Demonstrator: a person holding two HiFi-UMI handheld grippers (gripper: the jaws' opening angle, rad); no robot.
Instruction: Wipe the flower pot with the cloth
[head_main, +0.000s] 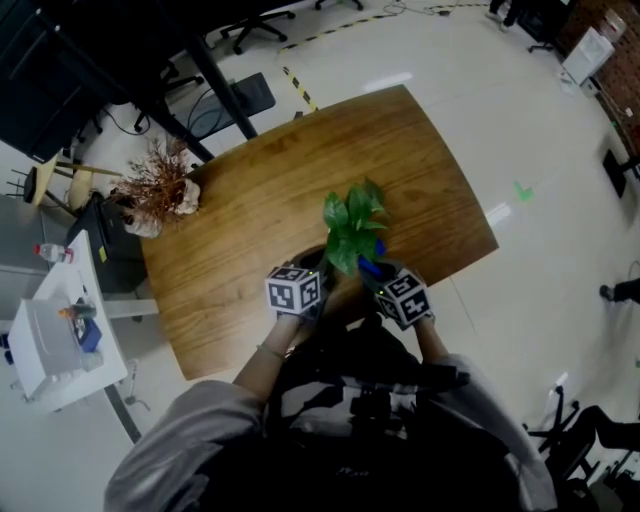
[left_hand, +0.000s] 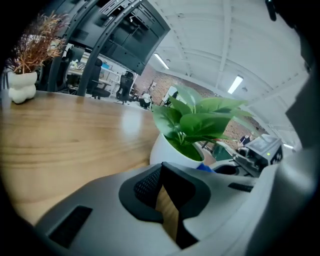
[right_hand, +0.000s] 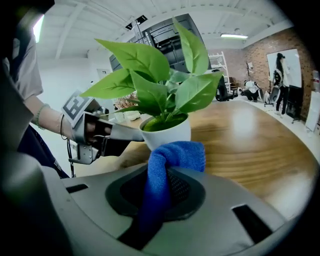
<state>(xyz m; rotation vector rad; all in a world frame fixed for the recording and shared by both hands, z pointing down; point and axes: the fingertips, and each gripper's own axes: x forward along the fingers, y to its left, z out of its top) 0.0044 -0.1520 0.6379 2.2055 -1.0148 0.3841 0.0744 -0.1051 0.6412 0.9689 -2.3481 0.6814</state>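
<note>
- The flower pot (right_hand: 167, 135), white and holding a leafy green plant (right_hand: 150, 75), is standing upright on the wooden table (right_hand: 240, 140), near the edge closest to the person and between the two grippers.
- The right gripper (right_hand: 162, 175) is pinching the blue cloth (right_hand: 175, 152) between its jaws; a folded bulge of cloth is sticking out past the tips and pointing at the pot's near wall.
- The left gripper (left_hand: 162, 172) is holding nothing; its jaws are drawn together at the tips, with only a sliver of table showing lower down; in the right gripper view it is reaching to the pot's rim from the other side, seemingly steadying it.
- Judging progress: the cloth is picked up and brought to the pot, so the wiping itself looks to be just starting or under way; the far and left sides of the wall are probably waiting to be covered.
- Whether the cloth is actually touching the pot is hard to tell; it is overlapping the lower wall and hiding it.
- The head view is showing little of the pot, since the leaves are covering it; no dirt or wiped patch is showing on the white surface.
- The pot's base is hidden in every view.
</note>
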